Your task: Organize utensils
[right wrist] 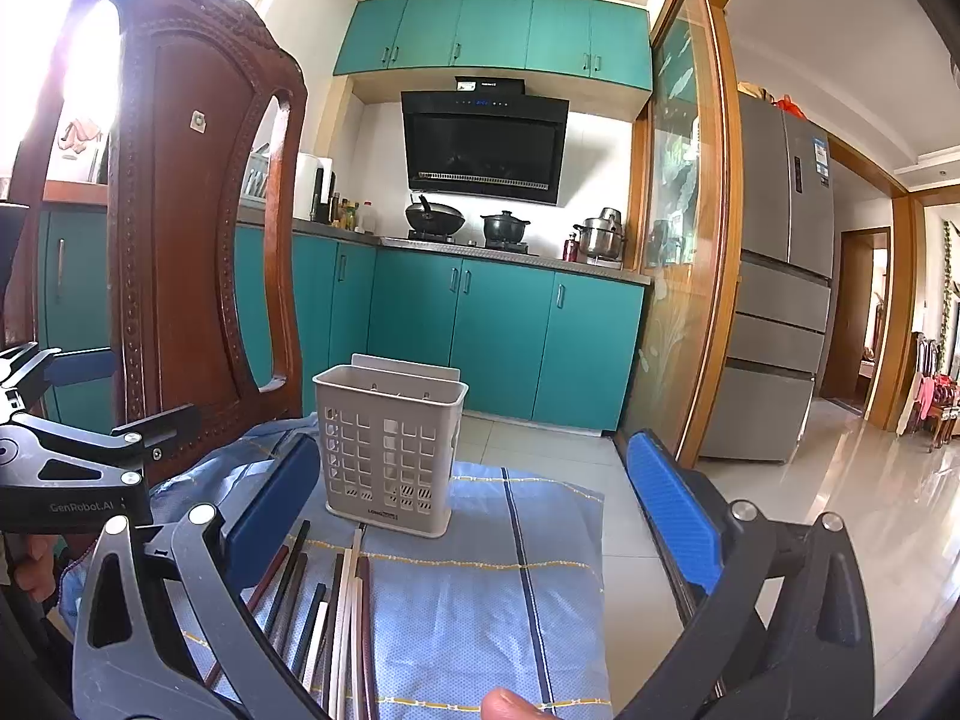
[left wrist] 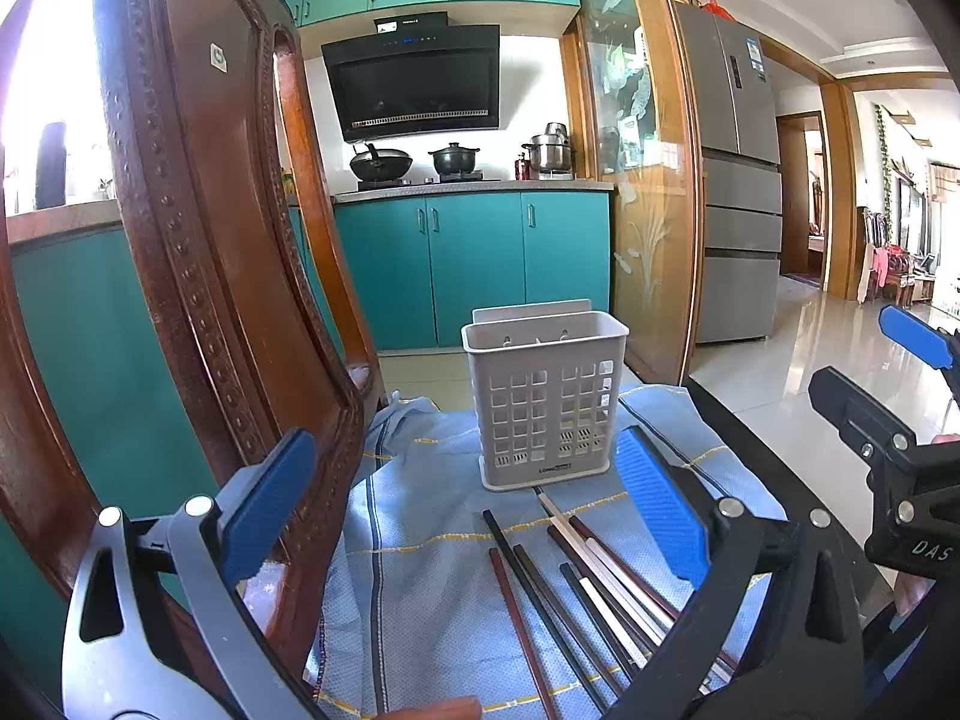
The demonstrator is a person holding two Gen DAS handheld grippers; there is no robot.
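A grey perforated utensil holder (left wrist: 543, 399) (right wrist: 389, 449) stands upright on a blue cloth (left wrist: 420, 540) (right wrist: 492, 588). Several chopsticks (left wrist: 576, 588) (right wrist: 336, 606), dark, reddish and white, lie loose on the cloth in front of it. My left gripper (left wrist: 462, 516) hovers open above the cloth, its blue pads wide apart, the chopsticks lying between and under them. My right gripper (right wrist: 474, 516) is open too, just right of the chopsticks and in front of the holder. The right gripper's blue pad (left wrist: 915, 336) shows at the left wrist view's right edge. Nothing is held.
A carved wooden chair back (left wrist: 198, 276) (right wrist: 198, 228) rises close on the left. The table edge (left wrist: 738, 420) drops to a tiled floor on the right. Behind are teal cabinets (left wrist: 468, 264), a stove with pots, and a fridge (right wrist: 774, 324). A fingertip (right wrist: 510, 705) shows at the bottom.
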